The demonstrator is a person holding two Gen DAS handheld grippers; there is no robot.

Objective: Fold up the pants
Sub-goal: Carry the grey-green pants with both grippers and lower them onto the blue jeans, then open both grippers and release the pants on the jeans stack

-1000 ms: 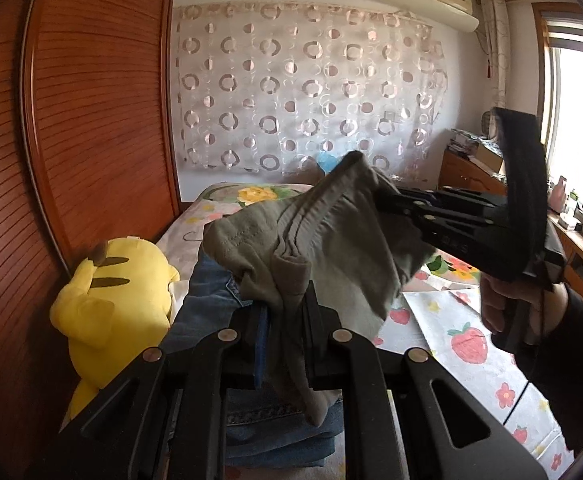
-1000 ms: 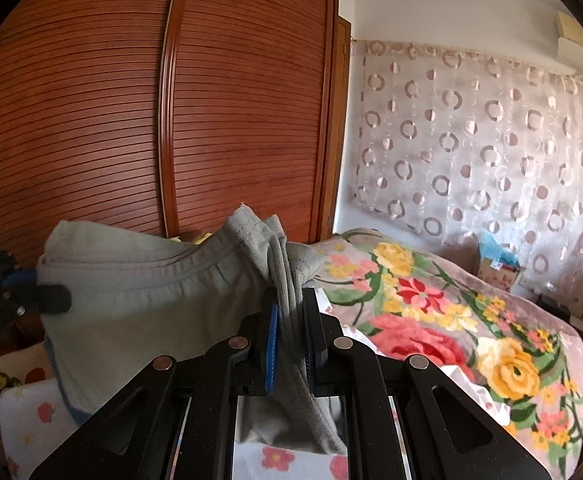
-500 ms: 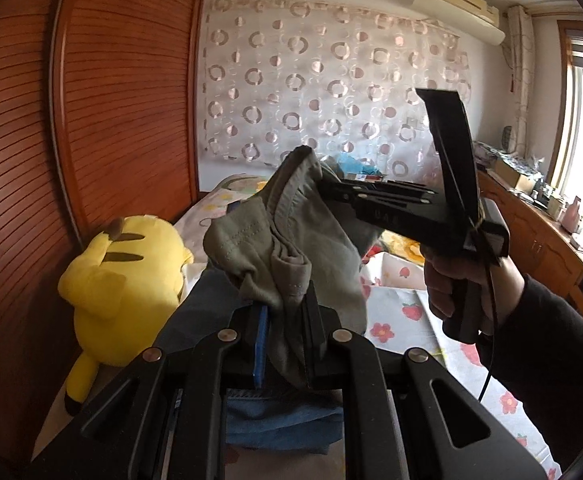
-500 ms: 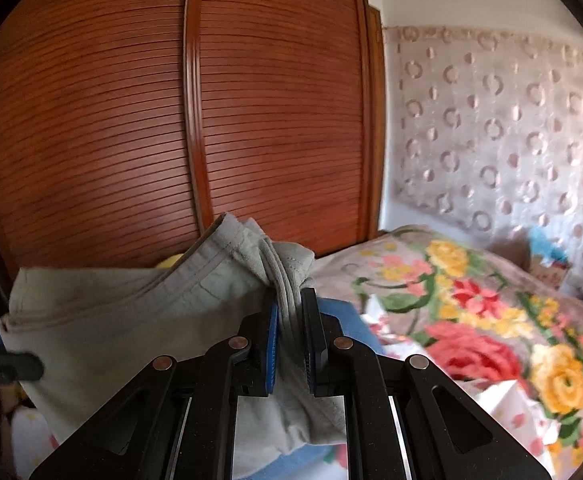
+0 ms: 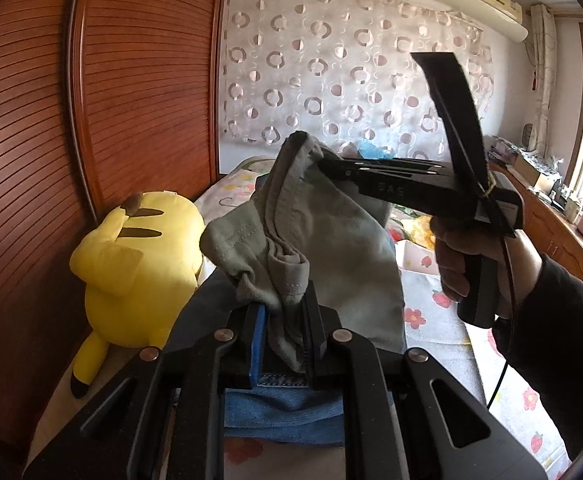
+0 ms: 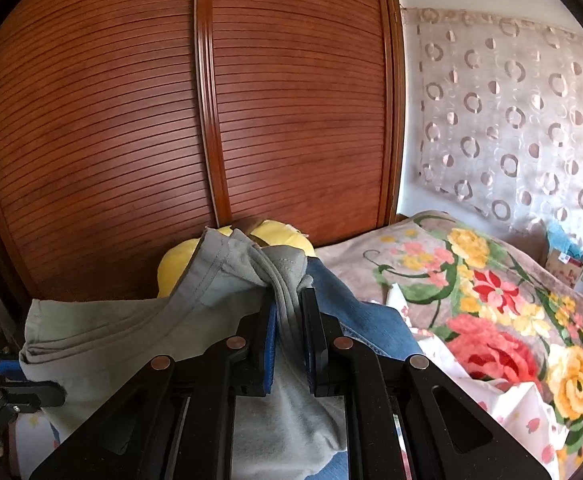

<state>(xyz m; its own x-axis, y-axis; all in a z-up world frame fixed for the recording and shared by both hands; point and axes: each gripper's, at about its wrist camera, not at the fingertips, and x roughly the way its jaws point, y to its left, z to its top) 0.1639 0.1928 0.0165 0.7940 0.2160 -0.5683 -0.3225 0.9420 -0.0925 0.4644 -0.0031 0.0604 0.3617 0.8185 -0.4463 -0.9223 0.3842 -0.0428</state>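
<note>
The grey-green pants (image 5: 331, 248) hang in the air between my two grippers, above the bed. My left gripper (image 5: 285, 320) is shut on one bunched end of the pants. My right gripper (image 6: 289, 320) is shut on the other end of the pants (image 6: 139, 344). In the left wrist view the right gripper (image 5: 327, 164) comes in from the right, held by a hand, and pinches the top edge of the cloth. In the right wrist view the left gripper (image 6: 19, 376) shows at the far left edge, on the pants' corner.
Folded blue jeans (image 5: 283, 412) lie on the bed below the pants, also in the right wrist view (image 6: 371, 320). A yellow plush toy (image 5: 131, 272) sits by the wooden wardrobe (image 5: 91, 120). A floral blanket (image 6: 491, 288) covers the far bed. A cabinet (image 5: 551, 216) stands under the window.
Both grippers have moved with the pants still held. The right gripper has come closer to the left one and the cloth now hangs lower, over the jeans and nearer the plush toy.
</note>
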